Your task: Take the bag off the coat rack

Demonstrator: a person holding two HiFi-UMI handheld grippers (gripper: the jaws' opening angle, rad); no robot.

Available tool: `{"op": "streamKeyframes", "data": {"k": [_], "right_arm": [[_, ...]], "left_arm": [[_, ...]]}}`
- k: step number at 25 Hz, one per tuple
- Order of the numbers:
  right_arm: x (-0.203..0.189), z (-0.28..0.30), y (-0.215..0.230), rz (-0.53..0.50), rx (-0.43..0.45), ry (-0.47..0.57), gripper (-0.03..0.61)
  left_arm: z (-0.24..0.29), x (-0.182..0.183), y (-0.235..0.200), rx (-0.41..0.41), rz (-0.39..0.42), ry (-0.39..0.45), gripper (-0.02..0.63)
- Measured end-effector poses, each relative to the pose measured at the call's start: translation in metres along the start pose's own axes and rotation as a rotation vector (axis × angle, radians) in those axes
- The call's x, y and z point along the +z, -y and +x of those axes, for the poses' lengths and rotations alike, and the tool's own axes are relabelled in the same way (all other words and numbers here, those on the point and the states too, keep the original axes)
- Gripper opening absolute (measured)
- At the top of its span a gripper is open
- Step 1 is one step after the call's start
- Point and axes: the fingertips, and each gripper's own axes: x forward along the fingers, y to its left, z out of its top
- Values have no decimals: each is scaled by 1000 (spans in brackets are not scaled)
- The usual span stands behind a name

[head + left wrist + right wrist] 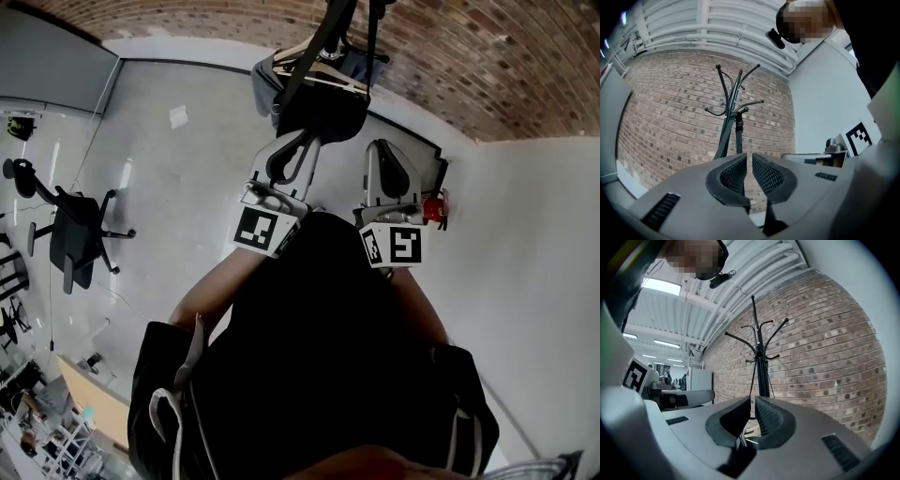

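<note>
Our dark top (319, 356) fills the foot of the head view, and past it both arms reach forward side by side. On the left gripper (291, 157) and the right gripper (389, 161) alike, the fingers are drawn almost together. Each gripper view shows only a thin slit between the pads, with brick wall visible through it, and we see nothing clamped in either.

The bag (323, 105) hangs straight ahead of the fingertips, just beyond them and between the two grippers. It is still on the coat rack (761, 369). Its strap (738, 133) rises nearly straight from behind the left fingers to a hook (742, 110) on the pole.

We judge that the coming move turns on this line. The strap's long axis is upright and the load hangs below the hook, so freeing it calls for a lift up and off the hook, not a level pull.

The left gripper looks the nearer. In the head view its tips meet the bag's lower edge, though we cannot tell whether they actually touch. In its own view the strap stands just above the slit and a little to its left. The right gripper's tips sit just beside the bag's lower right corner, with the pole rather than the strap in line ahead. Either pair would need to open before it could take hold.
</note>
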Motion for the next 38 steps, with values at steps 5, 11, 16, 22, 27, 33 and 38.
{"op": "streamKeyframes", "data": {"k": [5,11,16,22,27,33,38], "right_arm": [[-7,16,7,-17,-5,-23,25],[-8,35,27,-3,-61,-23,89],[-11,50,37,-6,-80,-41,91],[-10,70,46,0,-82,-53,91],[1,86,48,-50,-82,-35,91],[4,106,56,-36,-123,-34,91],[5,124,59,-99,-137,-40,91]], "left_arm": [[11,-10,-3,16,3,-50,89],[32,-12,-25,47,15,-34,107],[54,-13,-43,87,38,-49,115],[84,-20,-62,106,69,-74,120],[97,-11,-72,132,89,-49,120],[113,-11,-83,142,70,-71,120],[127,-14,-84,105,44,-95,120]]}}
